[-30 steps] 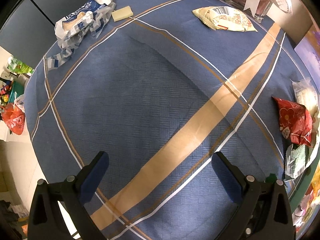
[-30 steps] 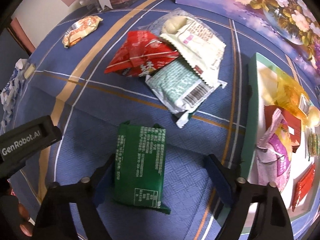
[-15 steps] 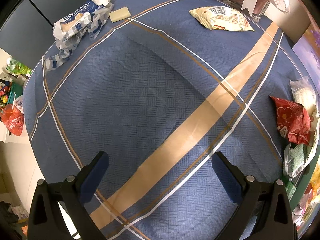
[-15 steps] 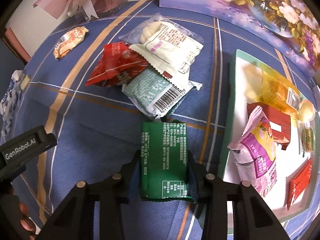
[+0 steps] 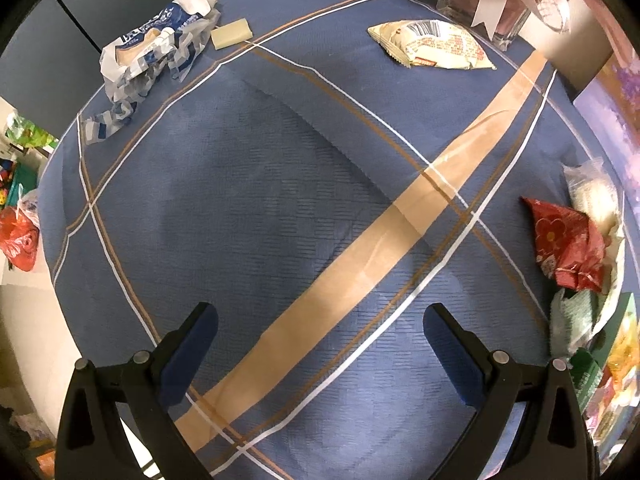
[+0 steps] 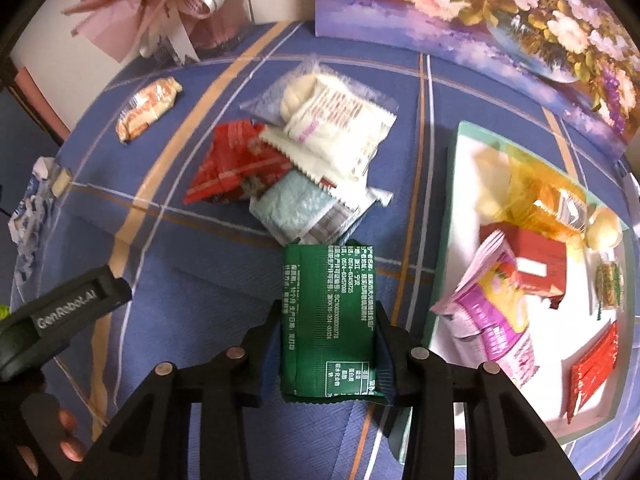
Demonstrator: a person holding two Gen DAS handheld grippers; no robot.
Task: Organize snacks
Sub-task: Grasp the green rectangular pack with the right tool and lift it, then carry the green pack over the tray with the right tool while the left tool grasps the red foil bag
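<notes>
Two blue pads of the left gripper (image 5: 320,350) stand wide over the bare tablecloth (image 5: 256,200) — idle as before. Right view: the right gripper (image 6: 329,354), open a second ago, now pinches the green packet (image 6: 329,320) and lifts it — likely bound for the tray (image 6: 448,216) beside it.

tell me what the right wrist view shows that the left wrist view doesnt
Only the right wrist view shows the right gripper shut on the dark green foil snack packet with white print, most of the green-rimmed white tray holding sorted snacks, and the purple flower picture.

Only the left wrist view shows the open, empty left gripper, the crumpled blue-and-white plastic bag with its contents up close, and the clutter beyond the table edge.

Both show the blue striped tablecloth, the crumpled red foil packet and the cream-and-orange puffed snack bag.
</notes>
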